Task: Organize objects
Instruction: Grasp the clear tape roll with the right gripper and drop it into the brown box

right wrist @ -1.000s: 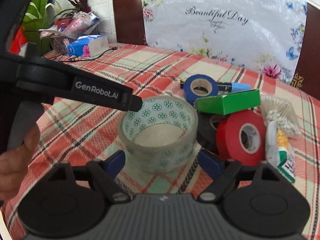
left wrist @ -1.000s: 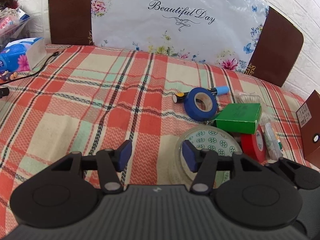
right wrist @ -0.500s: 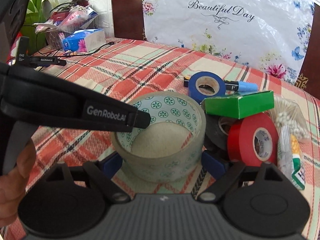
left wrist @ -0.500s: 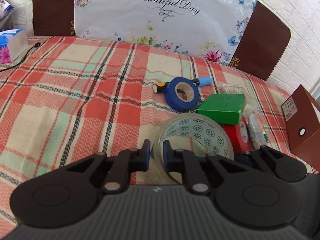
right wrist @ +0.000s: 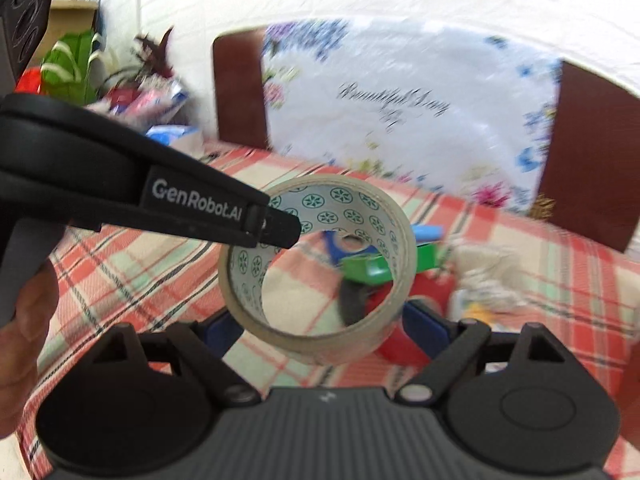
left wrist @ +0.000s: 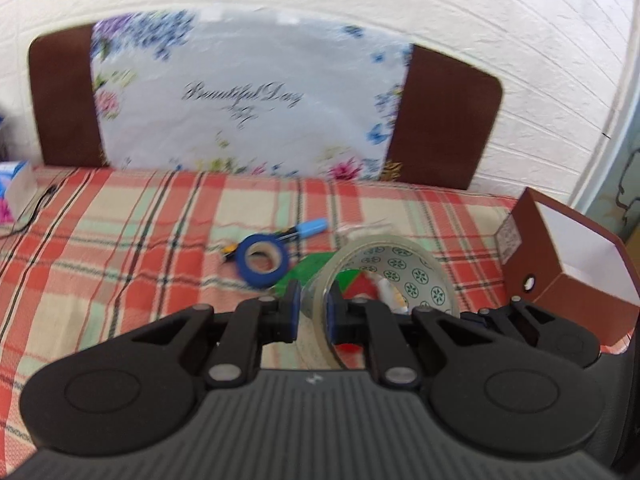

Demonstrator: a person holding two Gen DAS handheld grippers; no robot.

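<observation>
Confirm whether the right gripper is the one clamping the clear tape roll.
No. The left gripper pinches the clear tape roll wall; the right gripper is open around it.

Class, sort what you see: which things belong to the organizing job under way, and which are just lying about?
In the job:
left gripper, shut on the wide clear tape roll with green-patterned core
open brown cardboard box
right gripper, open

Lying about:
blue tape roll
blue-capped marker
flat green box

Being counted: four tape rolls — one clear roll [left wrist: 390,270], one blue roll [left wrist: 262,260], one red roll [right wrist: 404,344], one black roll [right wrist: 352,300]. One green box [right wrist: 370,266], one marker [left wrist: 308,228], one brown box [left wrist: 568,252], two grippers: left gripper [left wrist: 311,312], right gripper [right wrist: 320,328].
</observation>
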